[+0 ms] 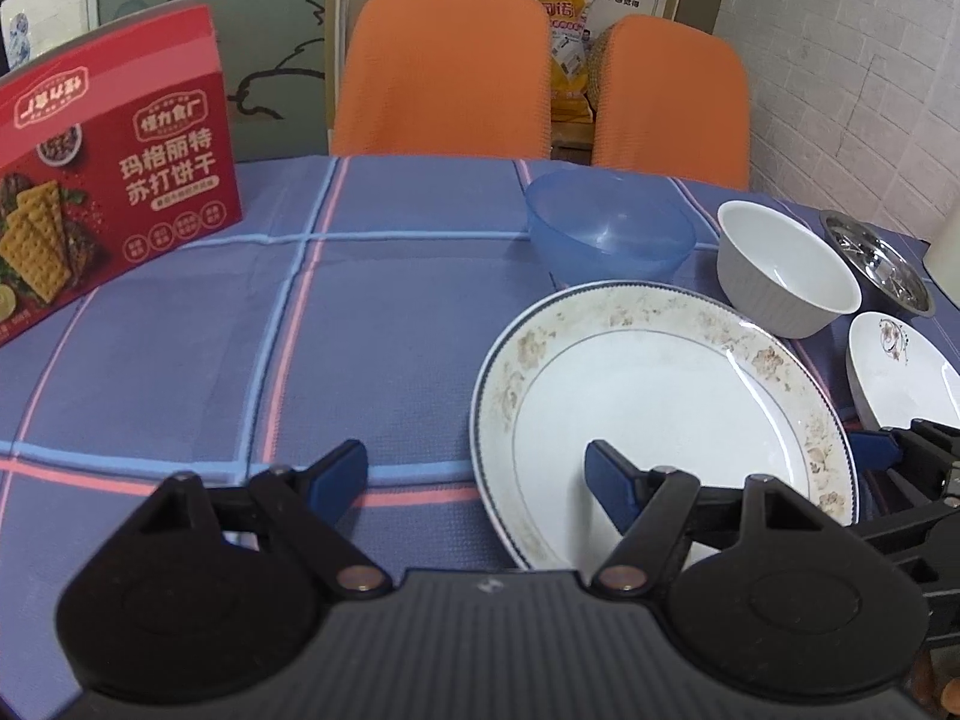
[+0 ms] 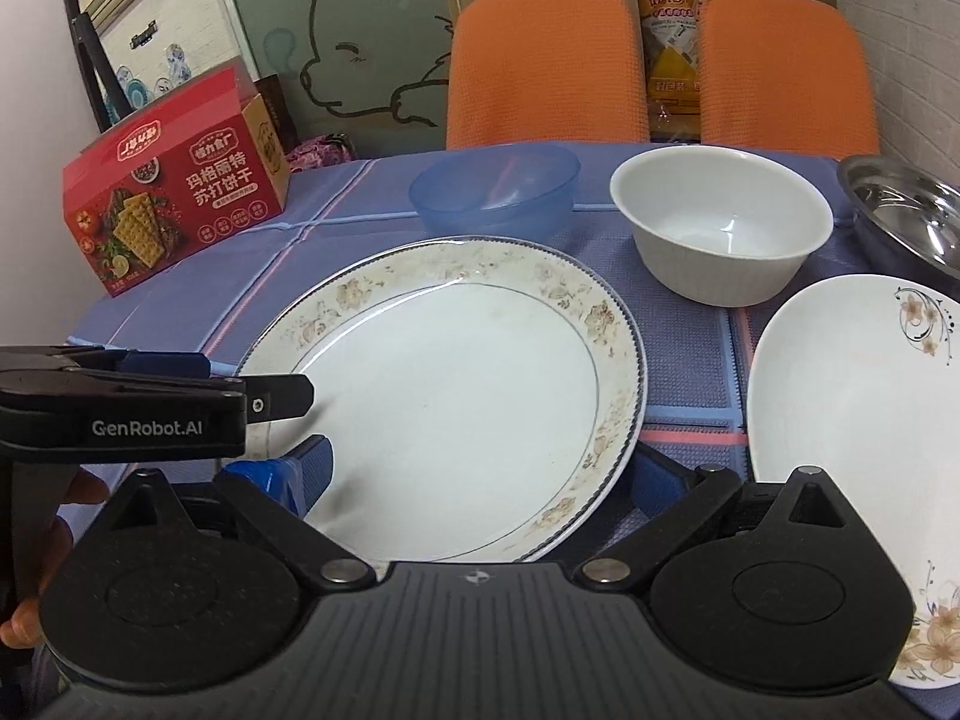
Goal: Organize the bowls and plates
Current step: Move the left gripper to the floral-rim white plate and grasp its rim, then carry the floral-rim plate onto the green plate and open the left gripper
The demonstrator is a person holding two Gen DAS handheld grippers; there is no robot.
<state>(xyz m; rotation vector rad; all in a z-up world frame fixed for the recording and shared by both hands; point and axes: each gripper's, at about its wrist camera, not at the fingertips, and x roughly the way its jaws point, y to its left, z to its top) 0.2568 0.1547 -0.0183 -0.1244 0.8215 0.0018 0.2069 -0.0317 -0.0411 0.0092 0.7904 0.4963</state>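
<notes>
A large floral-rimmed plate [image 1: 660, 396] [image 2: 468, 396] lies on the blue plaid tablecloth. My left gripper [image 1: 477, 483] is open, its right finger over the plate's near left part and its left finger over the cloth. My right gripper [image 2: 480, 468] is open and straddles the plate's near edge. The left gripper also shows in the right wrist view [image 2: 240, 384]. Behind the plate stand a blue plastic bowl [image 1: 609, 231] [image 2: 495, 189], a white bowl [image 1: 786, 270] [image 2: 720, 222] and a steel bowl [image 1: 876, 261] [image 2: 912, 210]. A second white floral plate [image 1: 900, 372] [image 2: 852, 420] lies at the right.
A red cracker box [image 1: 108, 168] [image 2: 174, 192] stands at the table's left back. Two orange chairs [image 1: 444, 72] [image 2: 540, 66] sit behind the table. A brick-pattern wall [image 1: 852, 60] is at the right.
</notes>
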